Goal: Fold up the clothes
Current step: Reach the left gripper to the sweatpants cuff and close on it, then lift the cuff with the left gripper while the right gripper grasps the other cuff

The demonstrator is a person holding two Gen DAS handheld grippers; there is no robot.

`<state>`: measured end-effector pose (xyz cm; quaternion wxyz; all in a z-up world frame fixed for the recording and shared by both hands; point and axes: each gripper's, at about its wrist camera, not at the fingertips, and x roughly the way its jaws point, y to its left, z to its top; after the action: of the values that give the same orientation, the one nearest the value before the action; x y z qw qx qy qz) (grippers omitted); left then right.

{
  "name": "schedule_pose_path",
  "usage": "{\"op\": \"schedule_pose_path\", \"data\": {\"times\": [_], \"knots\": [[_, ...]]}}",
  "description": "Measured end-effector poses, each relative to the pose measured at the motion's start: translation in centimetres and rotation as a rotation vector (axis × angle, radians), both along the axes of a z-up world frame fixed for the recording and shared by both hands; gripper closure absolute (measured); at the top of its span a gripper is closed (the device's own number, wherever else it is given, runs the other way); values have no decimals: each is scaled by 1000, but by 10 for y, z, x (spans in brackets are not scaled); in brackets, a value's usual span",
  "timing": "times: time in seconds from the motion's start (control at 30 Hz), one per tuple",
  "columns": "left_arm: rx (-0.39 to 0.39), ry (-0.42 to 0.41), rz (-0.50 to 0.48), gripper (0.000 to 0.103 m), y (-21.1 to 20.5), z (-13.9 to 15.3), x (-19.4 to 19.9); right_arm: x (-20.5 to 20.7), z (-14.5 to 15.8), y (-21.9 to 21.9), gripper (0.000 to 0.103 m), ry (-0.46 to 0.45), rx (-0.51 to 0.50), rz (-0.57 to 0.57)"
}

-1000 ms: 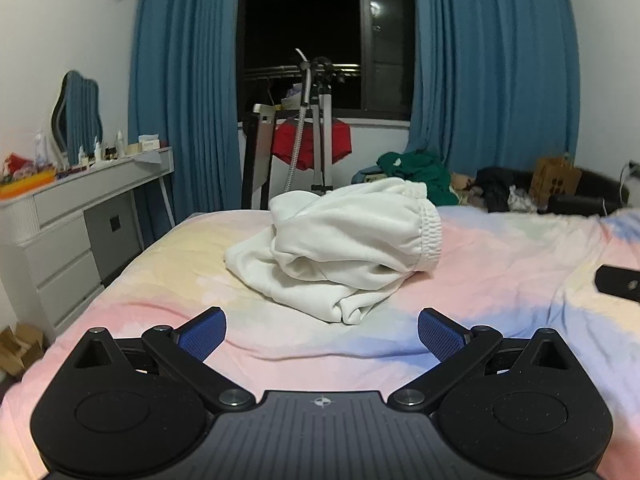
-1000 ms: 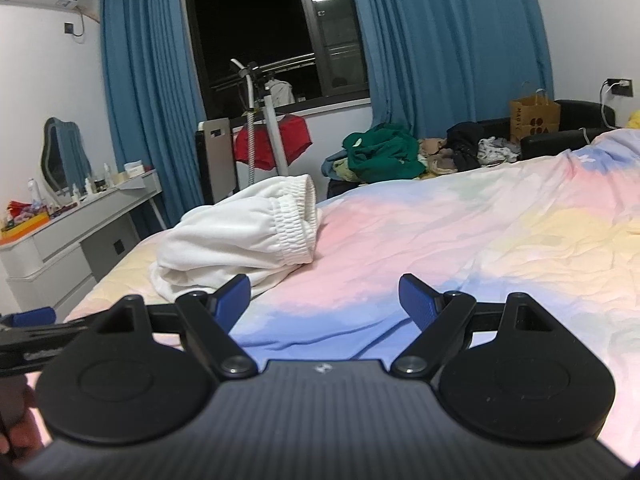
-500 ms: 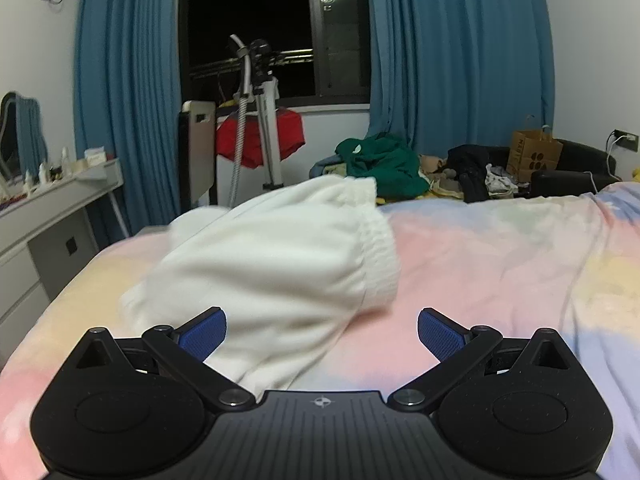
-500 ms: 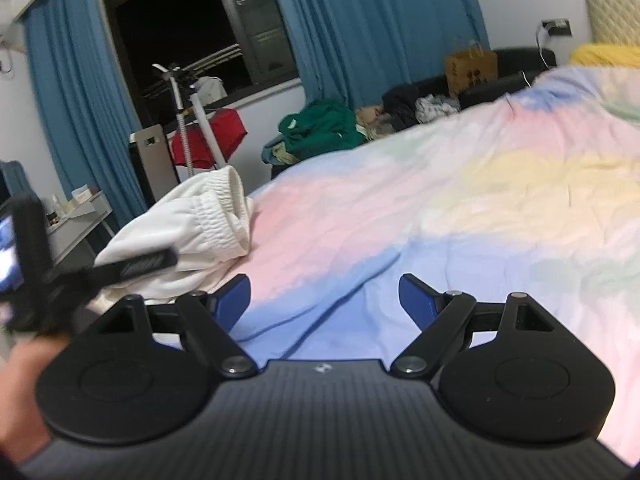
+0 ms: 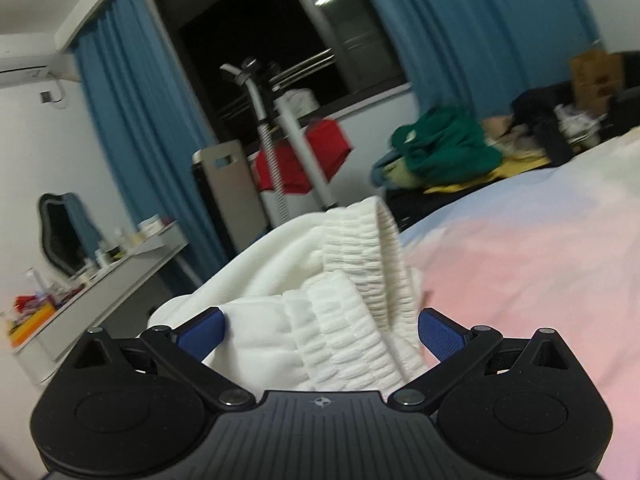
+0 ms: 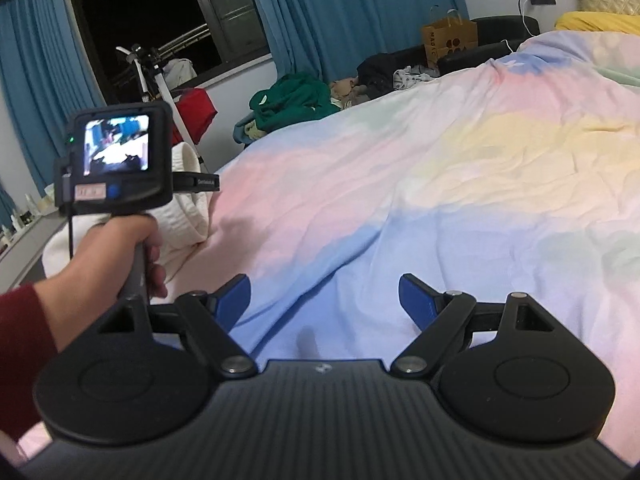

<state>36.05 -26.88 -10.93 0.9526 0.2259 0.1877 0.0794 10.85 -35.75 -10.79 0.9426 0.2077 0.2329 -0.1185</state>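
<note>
A crumpled white garment [image 5: 320, 280] with a ribbed elastic waistband lies on the pastel bedspread [image 5: 540, 260]. My left gripper [image 5: 320, 330] is open, its blue pads on either side of the waistband, which fills the gap between them. In the right wrist view the garment [image 6: 188, 216] lies at the left, partly hidden by the hand holding the left gripper's handle and screen [image 6: 116, 164]. My right gripper [image 6: 324, 300] is open and empty, low over the blue patch of the bedspread [image 6: 440, 168].
A white dresser with bottles [image 5: 100, 276] stands left of the bed. A garment steamer stand [image 5: 296, 132], a red cloth [image 5: 304, 160] and a green clothes pile [image 5: 440, 152] lie beyond the bed. A paper bag [image 6: 450, 40] and dark clothes sit at the far right.
My left gripper has moved forward and tilted until the white garment's waistband sits between its open fingers. My right gripper has turned right, over bare bedspread.
</note>
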Motion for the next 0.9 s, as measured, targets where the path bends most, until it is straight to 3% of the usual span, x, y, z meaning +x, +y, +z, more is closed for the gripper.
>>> {"op": "schedule_pose_path", "data": {"times": [0.07,0.23,0.33,0.67,0.9], "knots": [[-13,10,4,6,5,0,6,5,-3,-2,20,8,5,-4],[-108,8,-23,47,38,17,-1,7,-6,0,20,7,5,0],[-197,24,-45,60,66,37,-20,6,-5,3,20,-5,-16,-1],[-363,-8,-168,68,164,106,-141,-5,6,17,20,-75,-110,20],[-475,42,-122,74,278,121,-229,-25,25,37,20,-171,-180,85]]}}
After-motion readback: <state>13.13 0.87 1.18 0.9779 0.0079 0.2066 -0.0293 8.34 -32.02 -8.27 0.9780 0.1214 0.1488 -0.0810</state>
